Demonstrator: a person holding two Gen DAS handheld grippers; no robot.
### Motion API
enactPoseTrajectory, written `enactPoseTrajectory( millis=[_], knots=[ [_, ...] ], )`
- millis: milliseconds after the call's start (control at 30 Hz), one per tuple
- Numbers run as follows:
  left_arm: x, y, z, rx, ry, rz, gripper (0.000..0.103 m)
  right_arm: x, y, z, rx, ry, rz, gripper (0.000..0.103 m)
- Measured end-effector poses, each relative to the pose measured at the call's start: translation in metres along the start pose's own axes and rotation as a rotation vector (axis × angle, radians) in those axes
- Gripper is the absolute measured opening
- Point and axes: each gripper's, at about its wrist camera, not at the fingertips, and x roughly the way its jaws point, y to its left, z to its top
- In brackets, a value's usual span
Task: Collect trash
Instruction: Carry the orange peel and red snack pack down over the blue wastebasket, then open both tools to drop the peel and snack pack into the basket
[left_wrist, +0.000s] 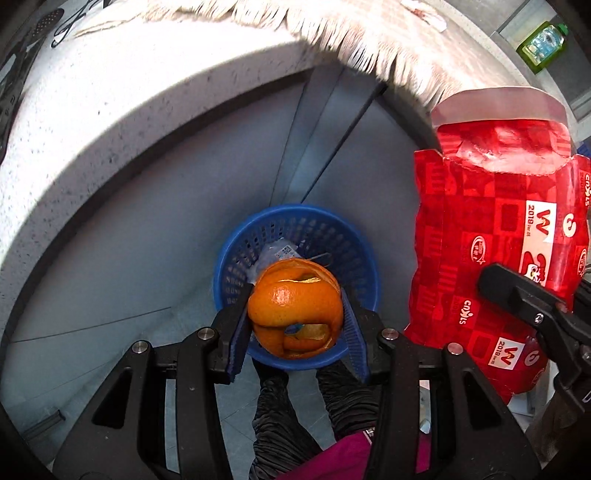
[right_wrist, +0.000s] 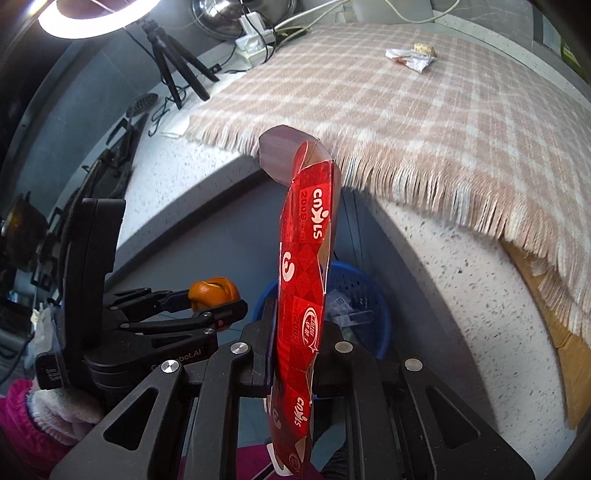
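— Left gripper (left_wrist: 295, 314)?

— Clamped on an orange peel (left_wrist: 295, 308), a curled shell of rind pinched between both pads. It hangs directly above the blue basket (left_wrist: 236, 254), which sits on the floor by the counter (left_wrist: 92, 122).

— Contents of the basket?

— Some clear wrapper with a printed label (too small to read). Nothing else I can make out.

— Right gripper (right_wrist: 295, 332)?

— Closed on a red carton (right_wrist: 304, 266), flattened, held upright with its grey flap at the top. It is beside the basket, not over it, just right of the peel.

— Anything left on the counter?

— A checked cloth (right_wrist: 424, 122) with a fringe covers it. At its far side lie a crumpled wrapper (right_wrist: 408, 59) and a small crumb (right_wrist: 424, 49), touching or nearly so.
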Motion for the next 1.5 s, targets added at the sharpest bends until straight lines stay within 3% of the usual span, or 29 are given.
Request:
enactPoseTrajectory(
  millis=[767,1067,1167,1233,1500],
  knots=[
    [0.046,-0.002,0.009,0.005,0.063,0.056,0.046,0.046,0.002,-0.004,-0.014,0.051,-0.074,0.014],
    [0.051,0.001,0.009,0.012,0.07,0.078,0.049,0.056,-0.005,-0.001,0.006,0.076,-0.085,0.024],
    [0.052,0.003,0.009,0.012,0.069,0.082,0.055,0.059,-0.005,0.0,0.004,0.084,-0.09,0.035],
    [0.052,0.004,0.009,0.014,0.07,0.085,0.062,0.059,-0.004,0.001,0.004,0.079,-0.088,0.048],
    [0.056,0.01,0.01,0.009,0.078,0.103,0.065,0.063,-0.002,0.003,0.006,0.089,-0.093,0.051]
  ],
)
